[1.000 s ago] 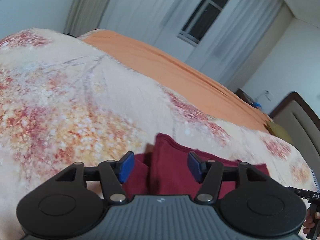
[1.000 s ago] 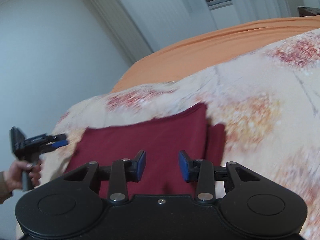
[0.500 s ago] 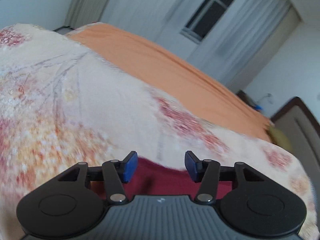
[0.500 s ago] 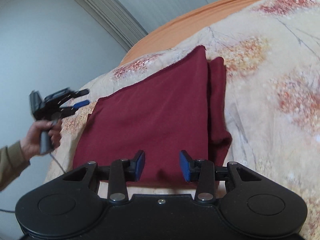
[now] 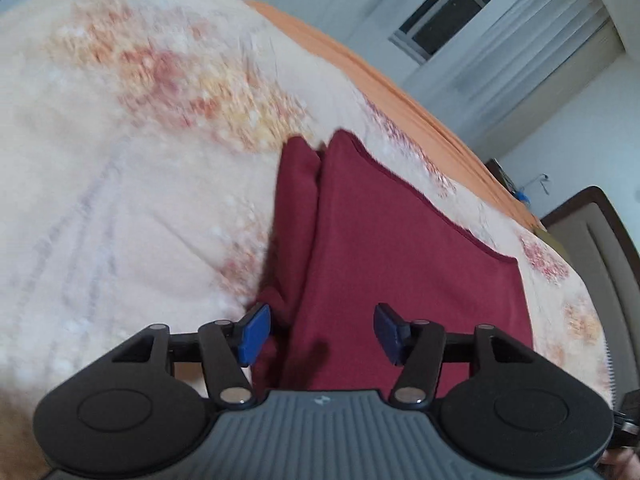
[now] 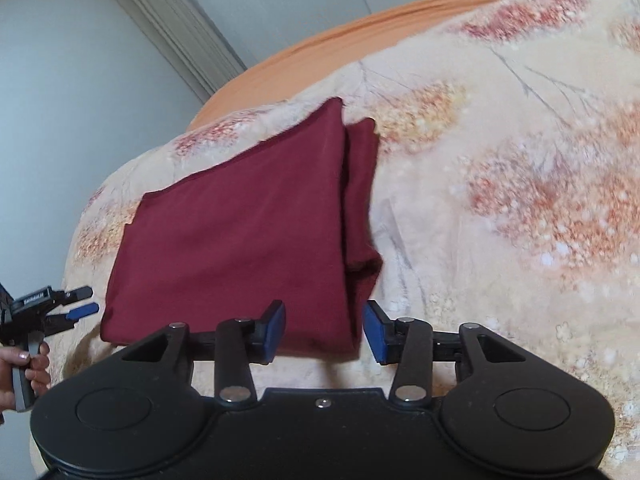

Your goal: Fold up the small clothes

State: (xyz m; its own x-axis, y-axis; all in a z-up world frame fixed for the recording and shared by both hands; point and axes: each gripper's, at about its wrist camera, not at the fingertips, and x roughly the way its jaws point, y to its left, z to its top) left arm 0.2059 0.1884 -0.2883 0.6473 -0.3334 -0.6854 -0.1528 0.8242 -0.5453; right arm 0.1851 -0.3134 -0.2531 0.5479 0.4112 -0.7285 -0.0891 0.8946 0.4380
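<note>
A dark red folded garment point(image 5: 384, 248) lies flat on the floral bedspread point(image 5: 120, 184), with a narrower folded strip along one side. It also shows in the right wrist view point(image 6: 240, 232). My left gripper point(image 5: 322, 330) is open and empty, its blue pads above the garment's near edge by the side strip. My right gripper point(image 6: 324, 330) is open and empty over the garment's near corner. The left gripper also shows in the right wrist view point(image 6: 80, 304), held in a hand beside the garment's left edge.
The floral bedspread point(image 6: 520, 200) covers most of the bed. An orange sheet point(image 5: 420, 100) lies beyond it. A headboard point(image 5: 592, 240) stands at the right, with a window and curtains point(image 5: 500, 32) behind. A wall point(image 6: 60, 120) is left of the bed.
Both grippers have tilted down towards the bed, so the garment fills more of each view. The left gripper has dropped lower beside the garment's left edge. Both stay open.
</note>
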